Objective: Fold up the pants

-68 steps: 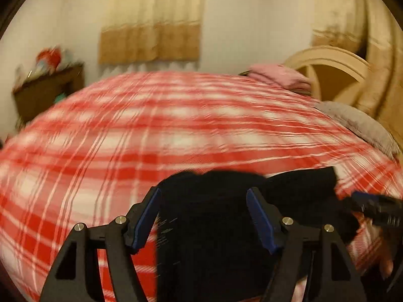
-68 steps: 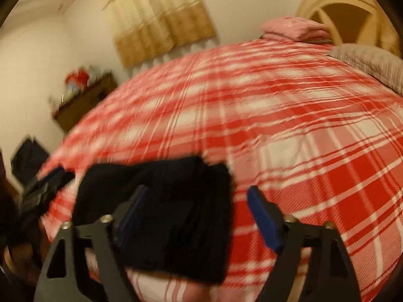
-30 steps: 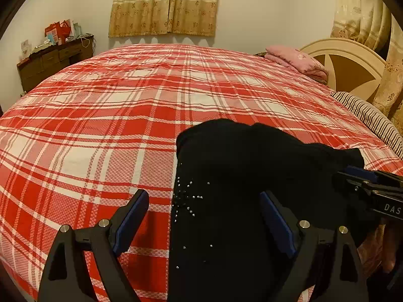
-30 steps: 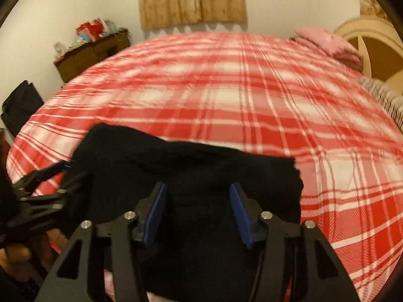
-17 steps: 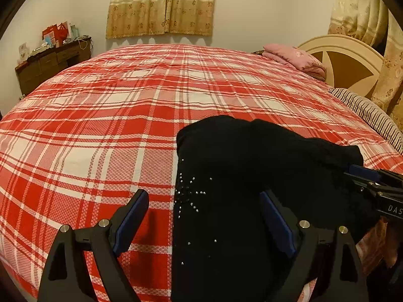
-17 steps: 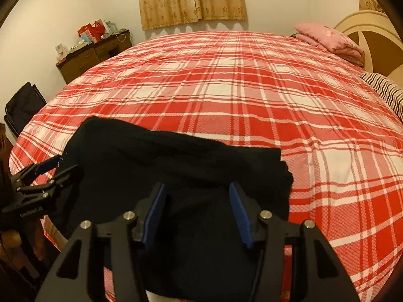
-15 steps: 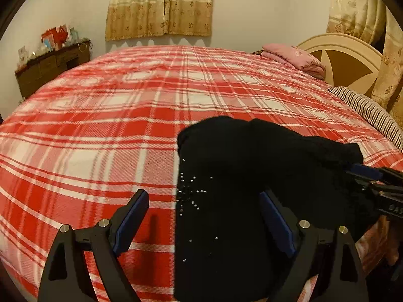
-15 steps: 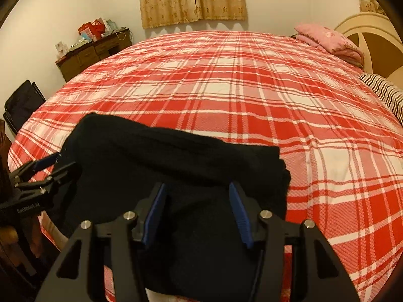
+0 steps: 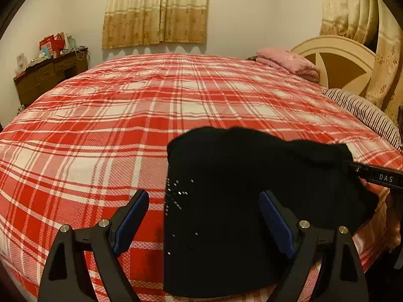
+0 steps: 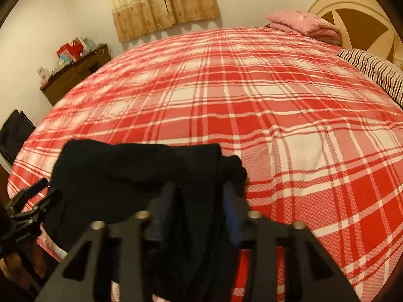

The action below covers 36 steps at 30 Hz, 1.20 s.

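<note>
Pants now bunched, seemingly pinched between narrower right fingers.

The folded black pants lie on the near edge of the red-and-white plaid bed. Far right on the bed sits a folded pink blanket, with a striped pillow nearer along the right edge, before the cream wooden headboard. Beyond the bed's far left stands a cluttered brown wooden dresser; beige patterned curtains hang on the far wall.
</note>
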Tool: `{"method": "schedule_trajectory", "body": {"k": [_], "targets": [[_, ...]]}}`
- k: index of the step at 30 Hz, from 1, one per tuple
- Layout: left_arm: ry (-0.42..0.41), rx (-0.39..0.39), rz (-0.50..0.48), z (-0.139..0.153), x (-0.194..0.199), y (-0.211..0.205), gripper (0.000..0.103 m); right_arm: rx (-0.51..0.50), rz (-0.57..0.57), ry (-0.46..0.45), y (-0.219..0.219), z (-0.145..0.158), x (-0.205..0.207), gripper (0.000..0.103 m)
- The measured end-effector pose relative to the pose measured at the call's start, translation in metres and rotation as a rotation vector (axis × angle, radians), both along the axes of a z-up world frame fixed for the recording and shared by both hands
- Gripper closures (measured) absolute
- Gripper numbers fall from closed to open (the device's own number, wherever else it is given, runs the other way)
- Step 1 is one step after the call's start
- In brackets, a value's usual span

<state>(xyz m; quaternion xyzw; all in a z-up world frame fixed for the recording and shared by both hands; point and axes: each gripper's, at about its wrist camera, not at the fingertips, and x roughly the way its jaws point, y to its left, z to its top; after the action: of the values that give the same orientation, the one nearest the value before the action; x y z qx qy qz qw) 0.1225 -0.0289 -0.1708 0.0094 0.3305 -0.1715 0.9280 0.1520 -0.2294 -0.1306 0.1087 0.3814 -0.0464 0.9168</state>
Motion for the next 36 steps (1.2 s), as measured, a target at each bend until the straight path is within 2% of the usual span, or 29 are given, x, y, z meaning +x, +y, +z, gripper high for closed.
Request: {"method": "schedule_trajectory", "body": {"k": [2, 3, 5, 7, 11, 12, 14, 15, 19, 20, 21, 23, 24, 26, 28, 29, 32, 34, 36], "targets": [[-0.012, -0.009, 0.003, 0.005, 0.001, 0.002, 0.013, 0.029, -0.005, -0.002, -0.006, 0.000, -0.003, 0.085], [-0.016, -0.009, -0.003, 0.008, 0.003, 0.002, 0.013, 0.047, -0.010, -0.008, -0.009, 0.002, -0.005, 0.088], [-0.057, 0.027, 0.000, 0.018, 0.013, 0.000, 0.013, 0.052, -0.012, -0.025, -0.012, 0.008, -0.012, 0.090], [-0.092, 0.070, 0.000, 0.022, 0.027, -0.003, 0.013, 0.002, -0.025, -0.034, -0.008, 0.013, -0.015, 0.090], [-0.036, 0.251, 0.024, -0.005, 0.080, -0.017, 0.012, -0.035, -0.046, 0.009, -0.009, 0.001, -0.008, 0.090], [-0.020, 0.256, 0.028, -0.012, 0.088, -0.016, 0.011, -0.059, -0.045, 0.008, -0.007, -0.002, -0.008, 0.089], [-0.003, 0.173, 0.047, -0.012, 0.090, -0.005, 0.010, -0.089, -0.043, 0.005, -0.005, -0.001, -0.009, 0.089], [0.014, 0.156, 0.049, -0.011, 0.089, -0.003, 0.010, -0.082, -0.047, 0.005, -0.006, 0.000, -0.009, 0.088], [0.002, 0.103, 0.063, 0.001, 0.065, 0.010, 0.010, -0.045, -0.073, -0.017, -0.014, 0.007, -0.020, 0.066], [-0.002, 0.075, 0.059, 0.005, 0.054, 0.013, 0.010, -0.052, -0.081, -0.029, -0.013, 0.012, -0.025, 0.065], [-0.007, 0.054, 0.051, 0.007, 0.045, 0.015, 0.010, -0.073, -0.072, -0.055, -0.007, 0.018, -0.034, 0.065], [-0.022, 0.037, 0.009, 0.010, 0.021, 0.012, 0.010, -0.093, -0.017, -0.080, 0.006, 0.025, -0.048, 0.052], [-0.030, 0.048, -0.013, 0.008, 0.013, 0.009, 0.010, -0.099, 0.004, -0.073, 0.012, 0.024, -0.053, 0.049], [-0.044, 0.121, -0.076, -0.003, -0.004, -0.006, 0.010, -0.119, 0.040, -0.019, 0.023, 0.012, -0.060, 0.048], [-0.045, 0.208, -0.100, -0.019, -0.008, -0.015, 0.010, -0.169, 0.027, 0.055, 0.023, -0.007, -0.063, 0.047], [-0.046, 0.214, -0.097, -0.026, -0.009, -0.016, 0.010, -0.156, 0.024, 0.049, 0.018, -0.012, -0.066, 0.040], [-0.010, 0.112, -0.073, -0.027, -0.005, -0.005, 0.010, -0.082, 0.014, 0.064, 0.003, -0.013, -0.064, 0.039], [0.006, 0.106, -0.072, -0.023, -0.004, 0.000, 0.010, -0.095, 0.023, 0.068, 0.006, -0.012, -0.065, 0.039], [-0.024, 0.131, -0.055, -0.015, -0.006, 0.006, 0.010, -0.097, 0.029, 0.058, 0.008, -0.011, -0.066, 0.039]]}}
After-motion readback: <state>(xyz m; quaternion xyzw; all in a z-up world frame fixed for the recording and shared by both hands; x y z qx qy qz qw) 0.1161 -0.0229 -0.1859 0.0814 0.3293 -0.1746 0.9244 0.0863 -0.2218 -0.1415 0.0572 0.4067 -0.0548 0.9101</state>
